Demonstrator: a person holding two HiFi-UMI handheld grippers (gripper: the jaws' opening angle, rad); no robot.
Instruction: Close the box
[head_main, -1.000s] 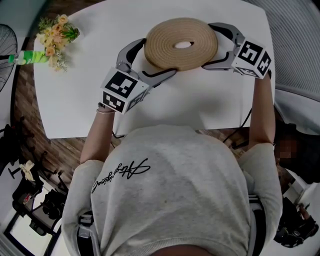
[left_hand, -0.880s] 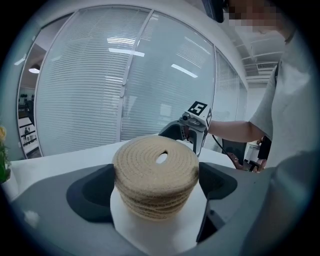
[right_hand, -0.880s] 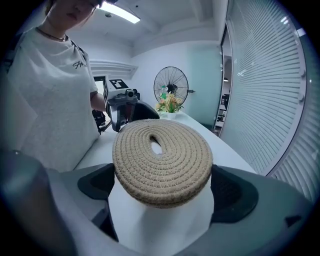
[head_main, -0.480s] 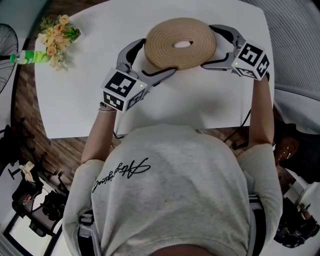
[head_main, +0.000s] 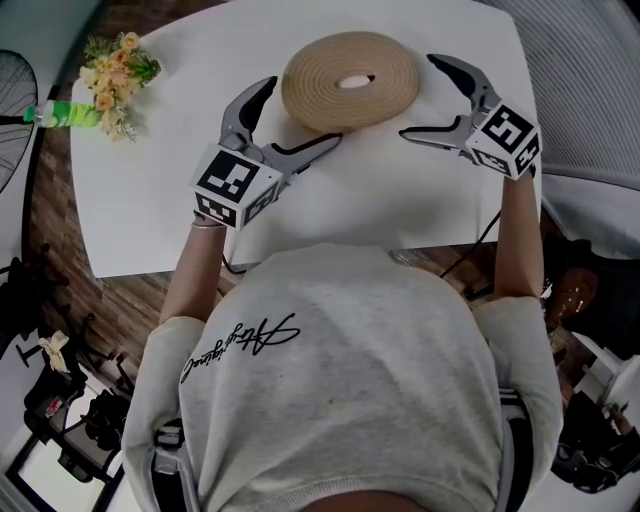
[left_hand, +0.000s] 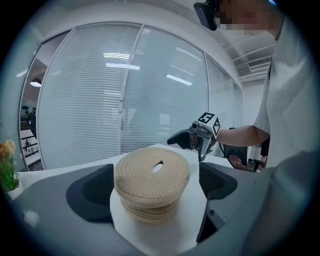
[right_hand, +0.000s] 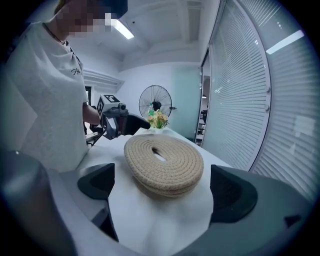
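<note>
Both grippers first: left gripper (head_main: 300, 112) has its jaws spread wide, nothing pinched, and in the left gripper view the box (left_hand: 150, 182) stands in the gap between the two dark pads with bare table on either side of it, touching neither. Right gripper (head_main: 417, 96) is likewise spread wide and holding nothing. In the right gripper view the box (right_hand: 170, 167) lies ahead in the gap, clear of both pads. From the head view I hold one gripper on each side of the box, left at its left-near edge, right just beside its right edge, each marker cube nearer my body. Largest thing behind is the glass wall with blinds (left_hand: 100, 100). Next the white table (head_main: 150, 200), which carries everything. My grey shirt (head_main: 330, 370) with dark script fills the lower half of the head view. Box (head_main: 310, 85) is a round woven rope box near the far middle of the table. Its coiled lid, with a small hole in the centre, sits on top of the base, and the left gripper view shows the lid overhanging the base a little. Standing fan (right_hand: 155, 106) is past the table's far end in the right gripper view. Small bunch of flowers (head_main: 110, 75) lies at the table's far left corner, well apart from the box, with a green bottle (head_main: 60, 112) just beside it at the table edge.
</note>
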